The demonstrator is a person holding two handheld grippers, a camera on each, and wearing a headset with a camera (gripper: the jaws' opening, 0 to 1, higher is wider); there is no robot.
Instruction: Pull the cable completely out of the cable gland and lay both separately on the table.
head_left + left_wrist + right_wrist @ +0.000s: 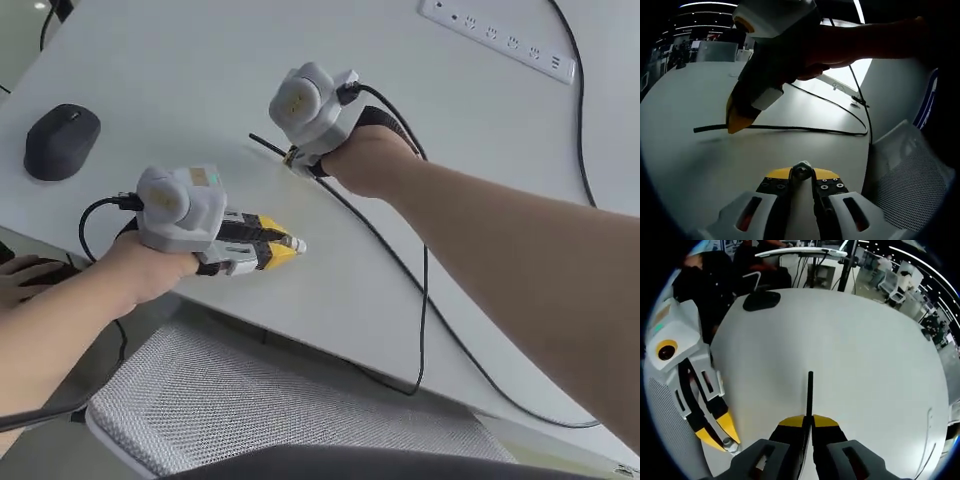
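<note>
- White table [200,60] spans my head view, with a mesh chair seat [260,400] nearest, below its front edge.
- Left gripper [801,179]: jaws clamped on the small metal cable gland [801,169], near the table's front edge.
- Right gripper [809,421]: jaws closed on the black cable [810,390]. I see its bare end jutting past the tips, apart from the gland.
- Farther: computer mouse [62,140], then power strip [497,38].
</note>
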